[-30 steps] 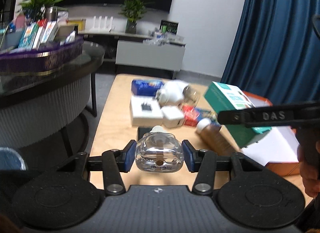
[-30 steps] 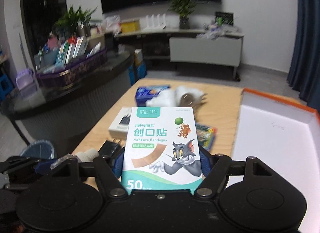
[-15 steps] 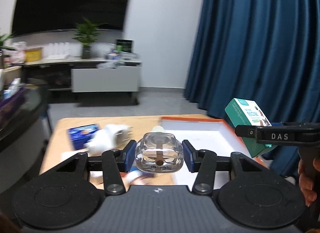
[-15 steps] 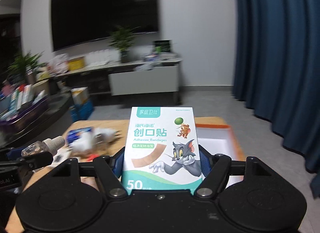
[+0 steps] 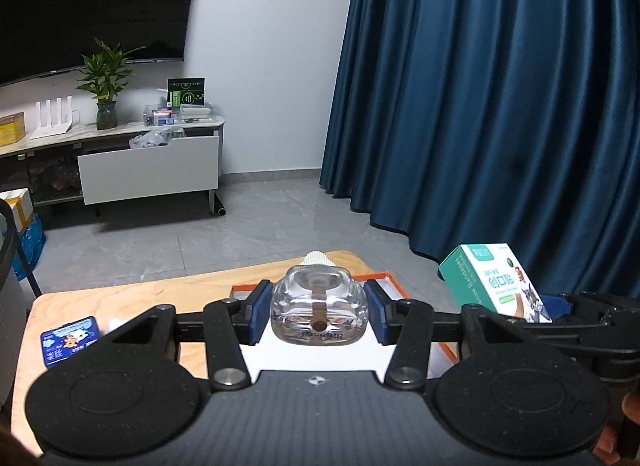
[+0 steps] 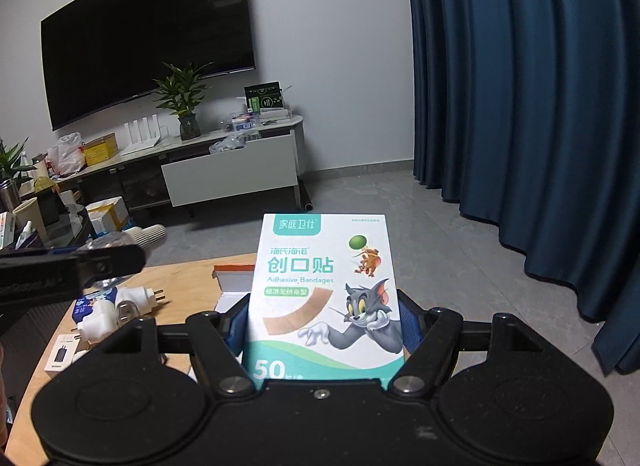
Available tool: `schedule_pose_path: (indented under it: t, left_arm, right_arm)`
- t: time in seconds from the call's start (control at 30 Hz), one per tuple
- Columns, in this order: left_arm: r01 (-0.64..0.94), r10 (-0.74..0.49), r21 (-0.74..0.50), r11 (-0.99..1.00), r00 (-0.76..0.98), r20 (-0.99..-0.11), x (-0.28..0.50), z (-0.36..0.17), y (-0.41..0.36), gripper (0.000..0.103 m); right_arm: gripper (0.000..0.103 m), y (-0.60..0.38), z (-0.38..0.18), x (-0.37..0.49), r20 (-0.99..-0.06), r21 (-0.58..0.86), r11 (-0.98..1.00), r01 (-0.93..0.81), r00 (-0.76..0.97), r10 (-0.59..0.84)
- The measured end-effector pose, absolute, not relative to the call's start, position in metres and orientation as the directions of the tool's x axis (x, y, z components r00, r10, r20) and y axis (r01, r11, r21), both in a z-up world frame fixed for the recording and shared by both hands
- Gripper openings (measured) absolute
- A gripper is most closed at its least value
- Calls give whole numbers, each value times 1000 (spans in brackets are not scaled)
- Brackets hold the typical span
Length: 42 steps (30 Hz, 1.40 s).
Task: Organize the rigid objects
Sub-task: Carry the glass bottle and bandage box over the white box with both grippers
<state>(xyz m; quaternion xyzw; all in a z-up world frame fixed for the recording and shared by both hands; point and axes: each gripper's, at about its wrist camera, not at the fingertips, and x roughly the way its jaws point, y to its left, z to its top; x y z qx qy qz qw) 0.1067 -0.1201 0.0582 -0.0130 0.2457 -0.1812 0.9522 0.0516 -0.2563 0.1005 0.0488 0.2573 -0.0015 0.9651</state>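
Observation:
My left gripper point(image 5: 317, 316) is shut on a clear glass bottle point(image 5: 319, 300) with a white ribbed cap, held above the near end of a white tray with an orange rim point(image 5: 378, 277). The tray lies at the right end of a light wooden table point(image 5: 120, 306). My right gripper point(image 6: 324, 332) is shut on a teal and white box of adhesive bandages point(image 6: 326, 286) with cartoon figures on it. In the left wrist view that box point(image 5: 494, 286) hangs just right of the tray. The right wrist view shows the tray's orange rim point(image 6: 234, 268) behind the box and the bottle's cap point(image 6: 150, 236) at the left.
On the table's left part lie a blue packet point(image 5: 70, 340), white plug adapters point(image 6: 132, 302) and a small white box point(image 6: 64, 356). A dark blue curtain point(image 5: 500, 105) hangs close on the right. A low TV cabinet point(image 6: 228, 173) stands across the grey floor.
Both grippers have swung right and risen a little, from above the cluttered part of the table to the tray's end. Each still holds its object.

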Motion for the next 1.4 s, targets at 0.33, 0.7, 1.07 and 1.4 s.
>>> schedule_pose_path:
  t: [0.33,0.7,1.07,1.4]
  left_arm:
    - [315,-329,-111,943,817,-473,119,57,-129,50]
    - [305,-327,-130,943,791,-517,130,47,-131,50]
    - [290,-317,-136,947,780,-539,141,42,-135,50]
    - [290,-317,-139,947,766,-559,150,34,-140,50]
  right_arm:
    - [84,-269,81,83,-543,131,990,46,839,33]
    - [84,-275,72,109,-570,126,991,41,820,39]
    - [84,-271,64,122,-591,118,992,46,806,33]
    - [84,-273,57,136,-607,117,992,52,794,30]
